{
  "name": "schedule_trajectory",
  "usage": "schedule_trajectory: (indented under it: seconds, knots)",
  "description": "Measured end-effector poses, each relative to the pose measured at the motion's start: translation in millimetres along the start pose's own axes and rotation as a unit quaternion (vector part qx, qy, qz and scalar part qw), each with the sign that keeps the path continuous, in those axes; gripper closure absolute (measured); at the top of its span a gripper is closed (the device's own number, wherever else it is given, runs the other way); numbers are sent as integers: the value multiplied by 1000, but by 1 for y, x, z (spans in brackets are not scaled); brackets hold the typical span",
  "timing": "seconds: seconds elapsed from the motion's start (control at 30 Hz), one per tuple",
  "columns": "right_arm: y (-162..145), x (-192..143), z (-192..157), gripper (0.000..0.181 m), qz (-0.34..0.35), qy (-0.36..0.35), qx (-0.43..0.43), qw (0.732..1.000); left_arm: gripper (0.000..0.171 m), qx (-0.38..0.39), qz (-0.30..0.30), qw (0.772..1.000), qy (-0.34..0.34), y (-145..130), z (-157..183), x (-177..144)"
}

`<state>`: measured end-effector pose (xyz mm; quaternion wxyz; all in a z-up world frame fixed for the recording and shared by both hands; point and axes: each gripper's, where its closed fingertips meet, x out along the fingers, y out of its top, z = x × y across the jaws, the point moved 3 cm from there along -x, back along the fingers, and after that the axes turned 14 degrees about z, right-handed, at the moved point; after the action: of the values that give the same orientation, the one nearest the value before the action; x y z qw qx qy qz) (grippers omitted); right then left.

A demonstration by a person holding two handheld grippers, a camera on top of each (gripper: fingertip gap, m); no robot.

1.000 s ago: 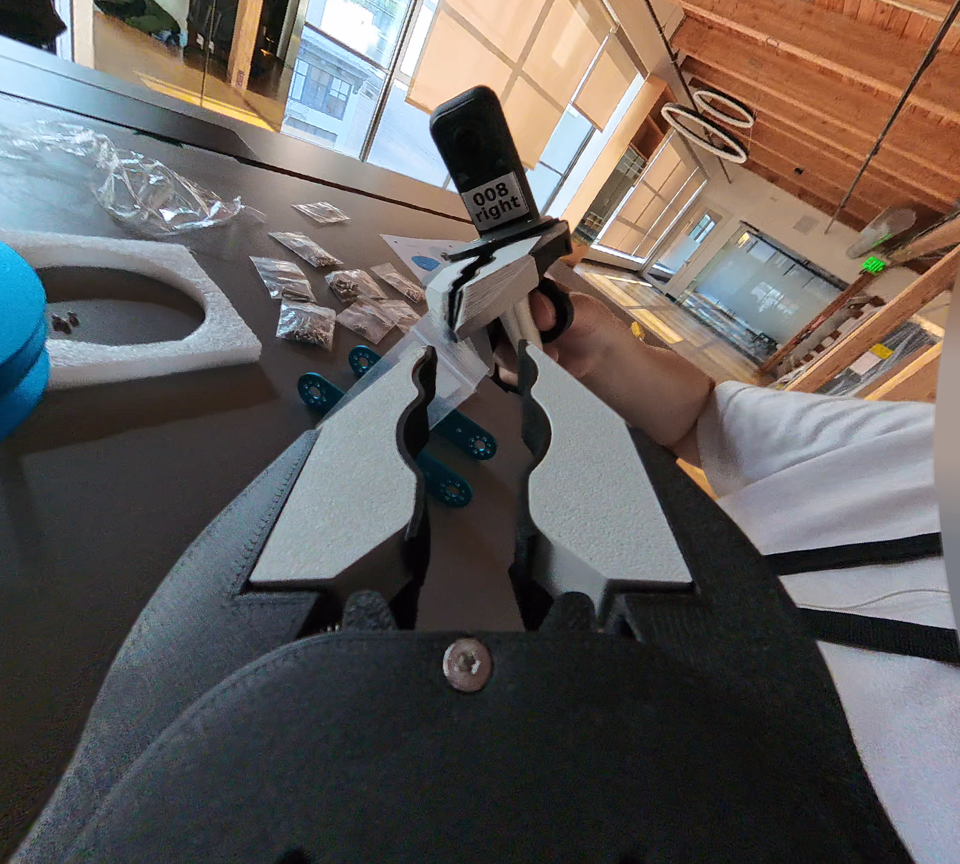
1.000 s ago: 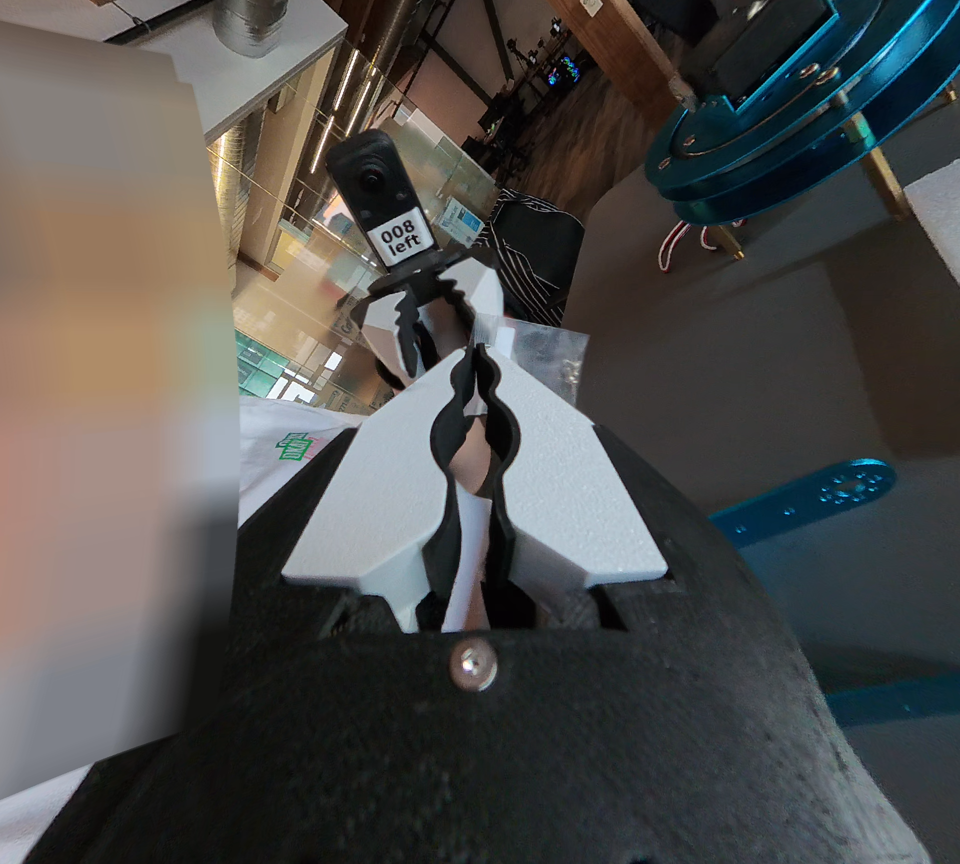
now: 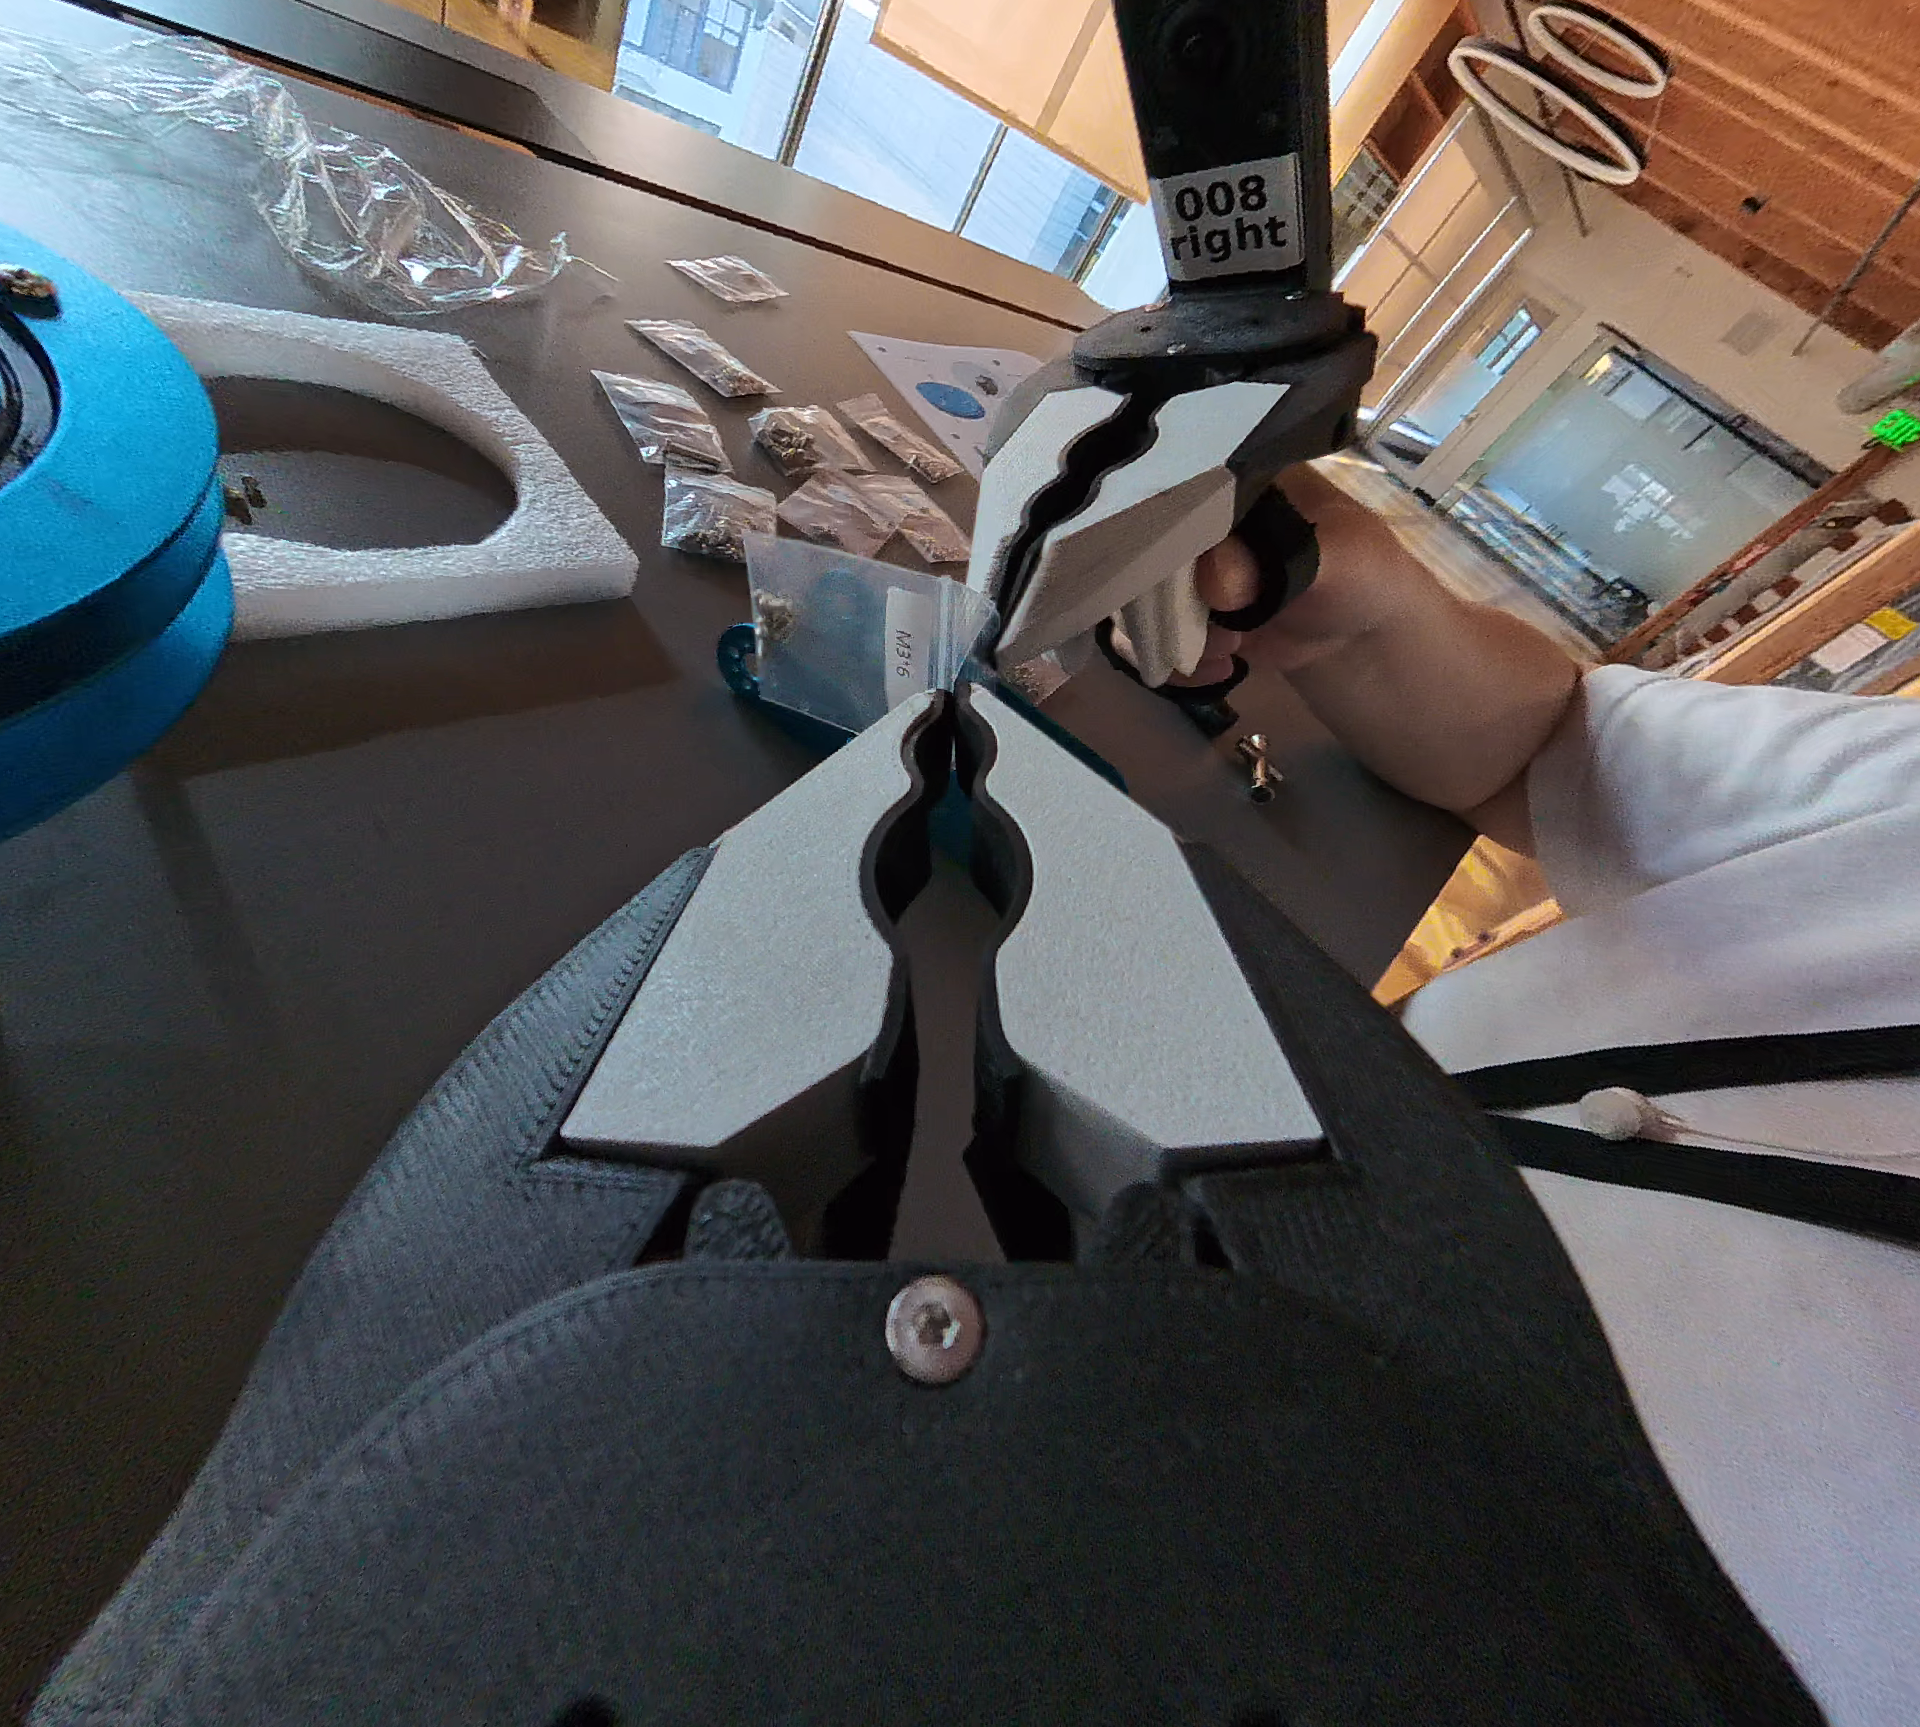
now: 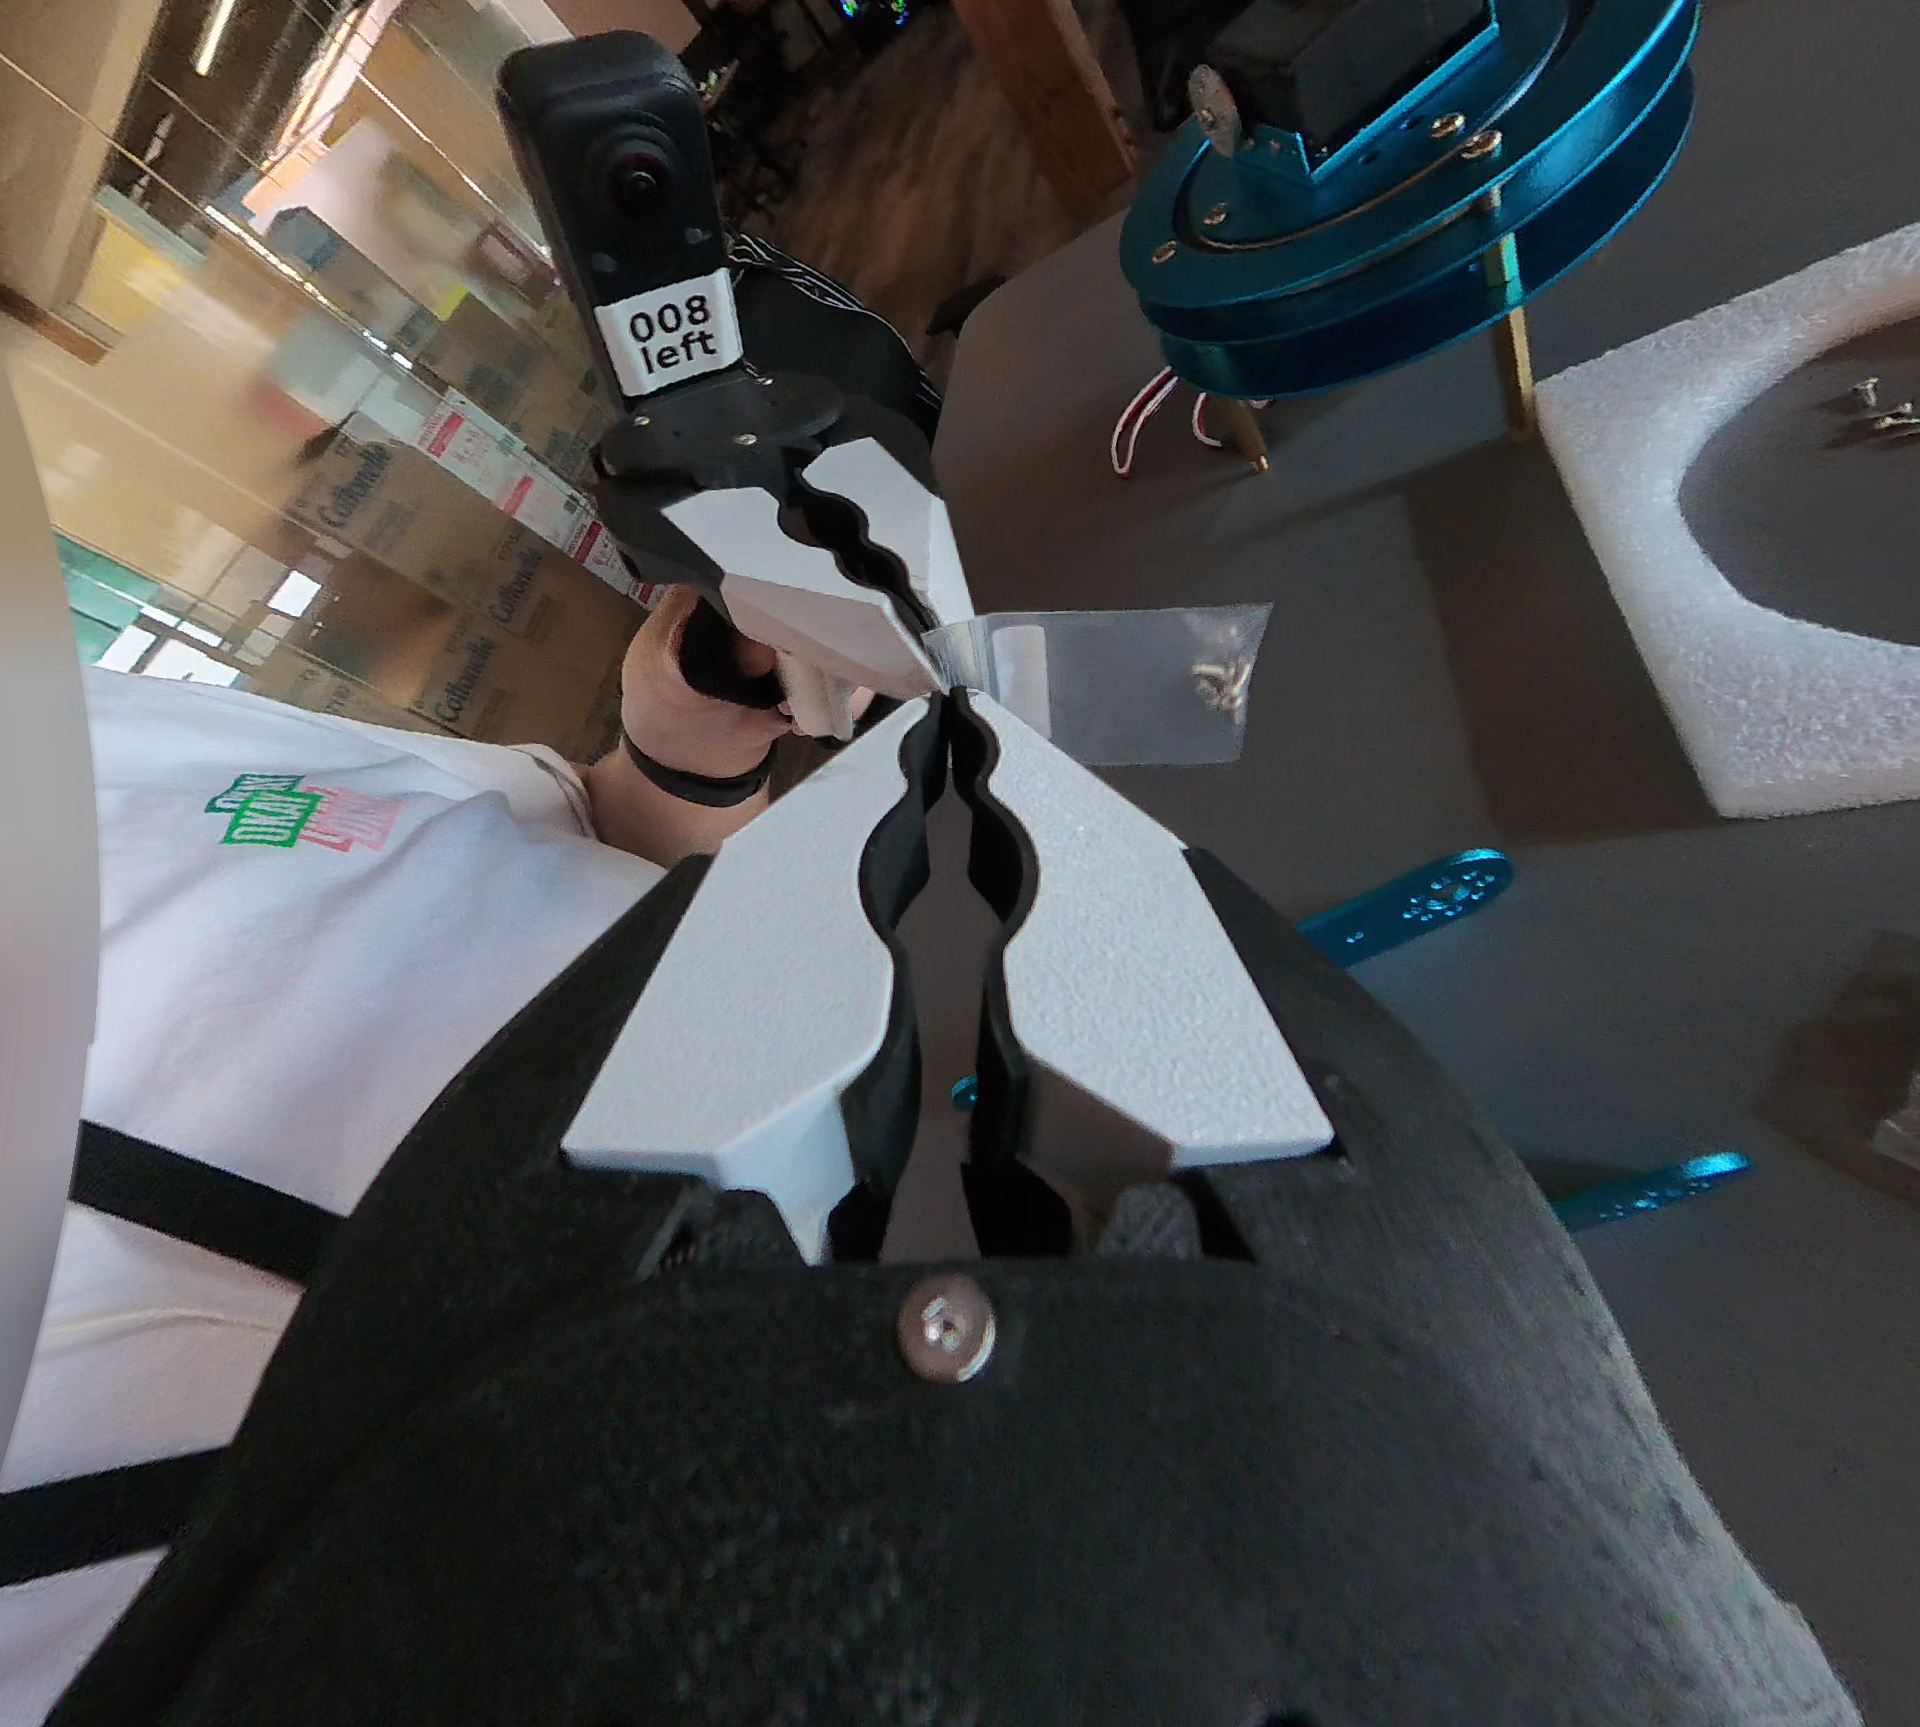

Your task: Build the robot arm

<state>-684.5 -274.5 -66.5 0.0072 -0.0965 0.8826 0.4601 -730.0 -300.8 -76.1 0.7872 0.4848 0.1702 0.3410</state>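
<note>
In my left wrist view, going left to right: a blue disc assembly [image 3: 94,524] sits at nine o'clock on the dark counter [image 3: 436,846], with a white foam frame [image 3: 416,472] just beside it and crumpled clear film [image 3: 384,212] at eleven o'clock. Small packets of hardware [image 3: 717,514] lie scattered toward twelve o'clock. At centre, my left tongs [image 3: 953,703] are closed, tips pinching the edge of a clear zip bag [image 3: 842,638] with a few screws in its far corner and a white label strip. A blue bracket [image 3: 743,654] lies on the counter behind the bag. My right tongs [image 3: 992,654] come in from one o'clock, also closed on the same bag edge, tips almost touching the left ones. A loose metal fastener [image 3: 1259,765] lies at three o'clock near my right hand [image 3: 1382,628].

In my right wrist view, my left hand [image 4: 696,701] grips its handle at ten o'clock; both pairs of tongs meet at the bag's edge, and the bag hangs above the counter toward one o'clock. A blue perforated strip [image 4: 1403,908] lies at three o'clock.
</note>
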Motion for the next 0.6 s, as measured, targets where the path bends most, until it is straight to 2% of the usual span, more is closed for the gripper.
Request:
schedule_trajectory:
  seconds: [0.1, 0.27, 0.6]
  knots:
    - [-3, 1, 4, 181, -3, -11, 15, 1000, 171, 37, -10, 999, 21, -2, -1, 4]
    - [-3, 1, 4, 160, 6, -18, 23, 1000, 171, 49, -8, 998, 25, 1, 2, 9]
    - [0, 0, -9, 170, -10, 37, 18, 999, 171, 9, 12, 1000, -11, 6, 15, 4]
